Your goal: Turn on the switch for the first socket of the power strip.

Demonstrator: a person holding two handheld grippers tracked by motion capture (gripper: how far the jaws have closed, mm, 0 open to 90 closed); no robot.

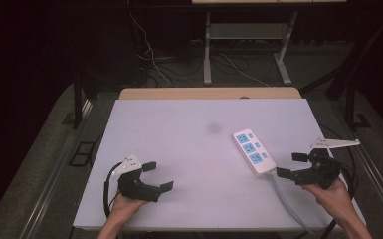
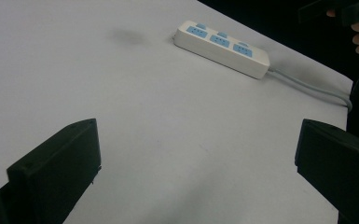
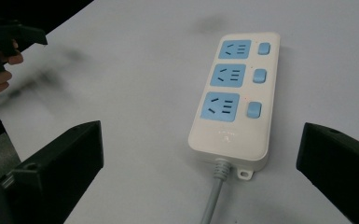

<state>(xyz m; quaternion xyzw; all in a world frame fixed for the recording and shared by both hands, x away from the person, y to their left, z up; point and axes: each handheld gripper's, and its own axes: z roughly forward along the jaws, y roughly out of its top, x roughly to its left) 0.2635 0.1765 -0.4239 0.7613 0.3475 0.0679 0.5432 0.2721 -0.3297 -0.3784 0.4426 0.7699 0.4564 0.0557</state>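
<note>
Power strip (image 3: 233, 95) is the only item on the white worktop (image 1: 179, 149), so it is most likely what the hands are here for. Nearest the person, the left gripper (image 1: 155, 177) sits at the front left of the worktop, jaws spread wide with nothing between them. The right gripper (image 1: 294, 165) hovers at the front right, also wide open and empty, just beside the strip's cable end. The strip lies flat right of centre, slanting away, its three blue sockets and three blue switches facing up and its grey cable (image 1: 286, 201) running off the front edge toward the person. Farther off, a faint grey smudge (image 1: 213, 128) marks the sheet.

The strip is light and the sheet smooth, so a push on a switch could probably slide it instead of pressing. The right gripper could also snag the cable and drag the strip askew. A small embossed mark sits below the last socket, too faint to read; no other writing can be read.
</note>
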